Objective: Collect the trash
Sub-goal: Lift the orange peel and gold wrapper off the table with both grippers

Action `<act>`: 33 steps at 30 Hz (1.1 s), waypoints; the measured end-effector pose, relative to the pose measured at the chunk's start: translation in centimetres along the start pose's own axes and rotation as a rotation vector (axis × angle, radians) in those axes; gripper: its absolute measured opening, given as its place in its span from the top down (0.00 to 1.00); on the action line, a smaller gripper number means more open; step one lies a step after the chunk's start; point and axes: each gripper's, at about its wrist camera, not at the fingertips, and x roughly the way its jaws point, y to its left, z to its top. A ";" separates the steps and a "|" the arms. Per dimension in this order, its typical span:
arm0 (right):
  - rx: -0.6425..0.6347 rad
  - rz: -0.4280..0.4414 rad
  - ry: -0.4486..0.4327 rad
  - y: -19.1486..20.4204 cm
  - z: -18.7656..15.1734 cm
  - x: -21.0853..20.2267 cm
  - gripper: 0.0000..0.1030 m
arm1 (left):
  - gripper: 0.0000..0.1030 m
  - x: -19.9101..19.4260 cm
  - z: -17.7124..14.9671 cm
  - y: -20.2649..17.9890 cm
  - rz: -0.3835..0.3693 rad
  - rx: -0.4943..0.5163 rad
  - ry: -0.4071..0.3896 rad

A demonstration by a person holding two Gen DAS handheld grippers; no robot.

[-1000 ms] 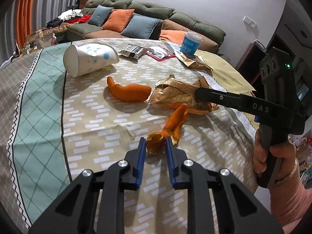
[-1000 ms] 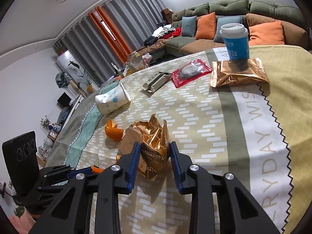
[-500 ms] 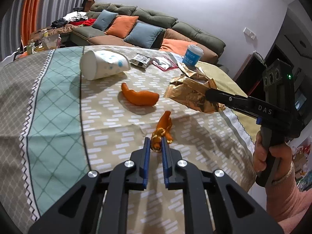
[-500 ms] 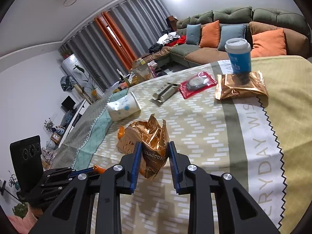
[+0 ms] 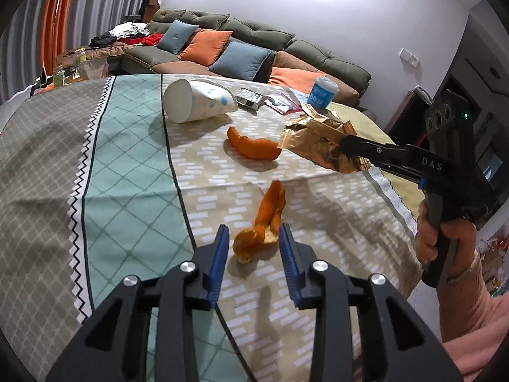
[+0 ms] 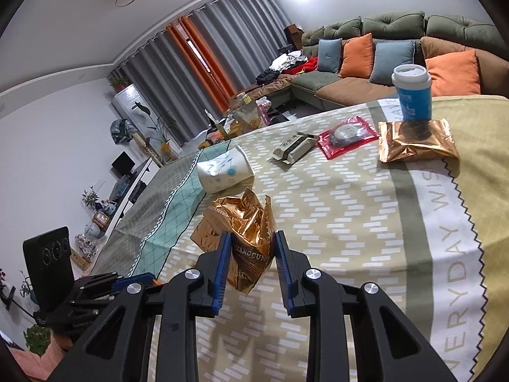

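Between the blue pads of the left gripper (image 5: pixel 254 246), an orange peel (image 5: pixel 262 227) lies on the tablecloth (image 5: pixel 127 191) near the table's front edge. The jaws are opening and the pads stand clear of the peel on both sides, so nothing is held there. To take it well, I judge the pads should straddle the bunched lower end of the peel rather than its thin upright curl, then close slowly so the strip does not fold and slip out.

Off to the right, the right gripper (image 6: pixel 249 253) is clamped on a crumpled gold wrapper (image 6: pixel 245 232) and holds it up off the cloth, jaws partly closed on the foil. Keeping that squeeze steady matters, since the foil looks slick.

Farther back lie a 2nd orange peel (image 5: pixel 254 148), a tipped paper cup (image 5: pixel 198 103), a grey snack packet (image 6: pixel 294 148), a red packet (image 6: pixel 348 135), another gold wrapper (image 6: pixel 415 141) and an upright blue cup (image 6: pixel 412 95).

No bin or bag for the trash shows in either view. The underside of the near peel is hidden, and the wrapper's print is only partly readable. The person shows only as a hand (image 5: pixel 443 242) and a pink sleeve.
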 end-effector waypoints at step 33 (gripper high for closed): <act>-0.081 0.158 0.053 6.5 0.1 3.3 0.73 | 0.87 -5.7 -1.0 2.8 0.111 -0.064 -0.100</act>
